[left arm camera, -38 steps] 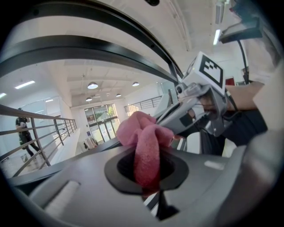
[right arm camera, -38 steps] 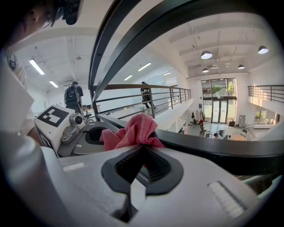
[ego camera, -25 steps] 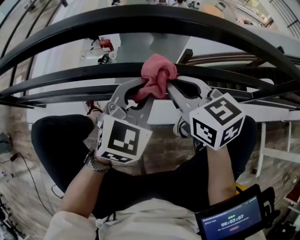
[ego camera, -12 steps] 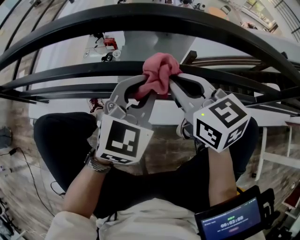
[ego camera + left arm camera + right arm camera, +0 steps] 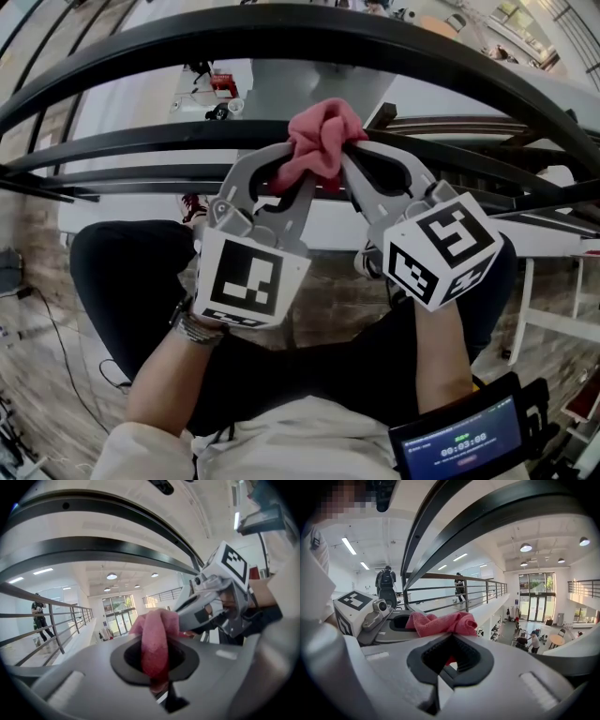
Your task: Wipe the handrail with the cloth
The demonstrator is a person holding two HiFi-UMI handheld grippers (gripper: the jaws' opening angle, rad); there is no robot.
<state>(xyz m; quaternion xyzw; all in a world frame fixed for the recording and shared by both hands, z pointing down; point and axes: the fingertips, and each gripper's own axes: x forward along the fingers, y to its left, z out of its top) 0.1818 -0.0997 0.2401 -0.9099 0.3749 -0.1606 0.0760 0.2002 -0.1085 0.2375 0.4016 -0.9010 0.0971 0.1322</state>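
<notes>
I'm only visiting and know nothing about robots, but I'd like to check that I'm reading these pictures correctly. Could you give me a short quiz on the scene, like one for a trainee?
1. True or false: the pink cloth is lying on the floor.
2. What holds the cloth? A: the left hand-held gripper alone. B: the right hand-held gripper alone. C: both together.
3. Fill in the blank: the handrail that curves across the top of the head view is ____ in colour.

Key: 1 false; 2 C; 3 black.
</notes>
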